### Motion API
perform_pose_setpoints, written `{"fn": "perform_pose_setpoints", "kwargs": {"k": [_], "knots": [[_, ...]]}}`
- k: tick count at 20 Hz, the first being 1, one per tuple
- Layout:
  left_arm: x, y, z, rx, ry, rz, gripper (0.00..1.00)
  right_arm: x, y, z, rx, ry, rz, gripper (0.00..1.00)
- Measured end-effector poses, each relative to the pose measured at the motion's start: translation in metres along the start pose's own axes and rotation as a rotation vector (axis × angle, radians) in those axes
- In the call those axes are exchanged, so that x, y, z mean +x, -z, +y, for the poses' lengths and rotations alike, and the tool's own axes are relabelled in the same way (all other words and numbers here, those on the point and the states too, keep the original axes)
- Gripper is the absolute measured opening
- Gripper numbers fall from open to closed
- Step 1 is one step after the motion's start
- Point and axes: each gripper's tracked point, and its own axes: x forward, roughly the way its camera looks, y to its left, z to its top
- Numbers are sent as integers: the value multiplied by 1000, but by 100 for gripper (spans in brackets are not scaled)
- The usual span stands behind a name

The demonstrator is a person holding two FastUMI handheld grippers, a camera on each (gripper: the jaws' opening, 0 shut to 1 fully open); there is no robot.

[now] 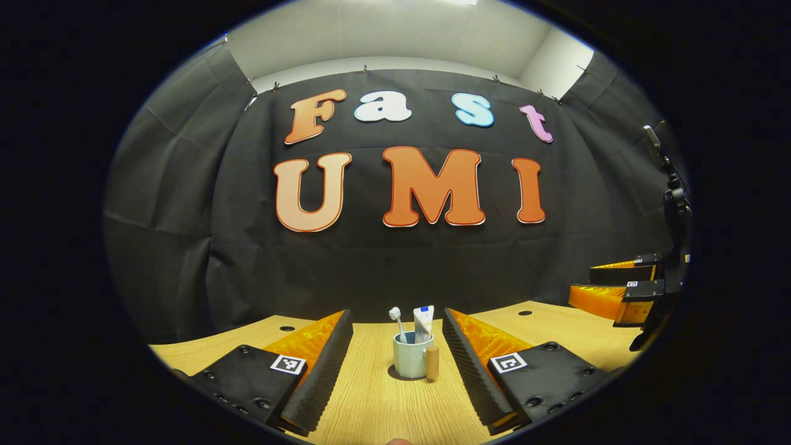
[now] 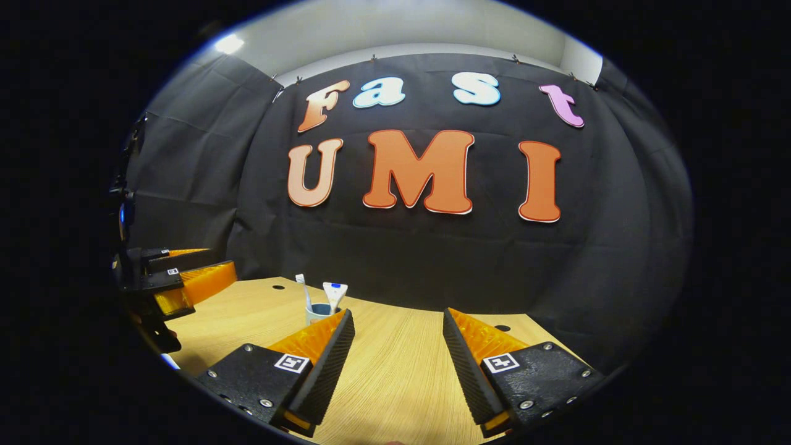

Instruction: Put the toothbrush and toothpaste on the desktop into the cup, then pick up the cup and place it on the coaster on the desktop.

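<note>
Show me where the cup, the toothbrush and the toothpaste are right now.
cup (image 1: 409,361): left gripper view, front of its wall.
toothbrush (image 1: 395,314): left gripper view, white head above the rim.
toothpaste (image 1: 423,322): left gripper view, upper part of the tube standing in the cup.

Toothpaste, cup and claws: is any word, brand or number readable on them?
Toothpaste: blue mark near its top, too small to read.
Cup: no text visible.
Left claw and right claw: square black-and-white marker tags, patterns, not words.
</note>
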Motion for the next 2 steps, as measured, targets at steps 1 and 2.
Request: {"fn": "perform_pose_setpoints", "kwargs": {"k": [1,2], "knots": [[0,0,-1,0,1,-1,96,-1,-1,1,2,1,-1,87],[0,0,-1,-1,3,-1,96,-2,-1,2,6,-1,-2,86]]}}
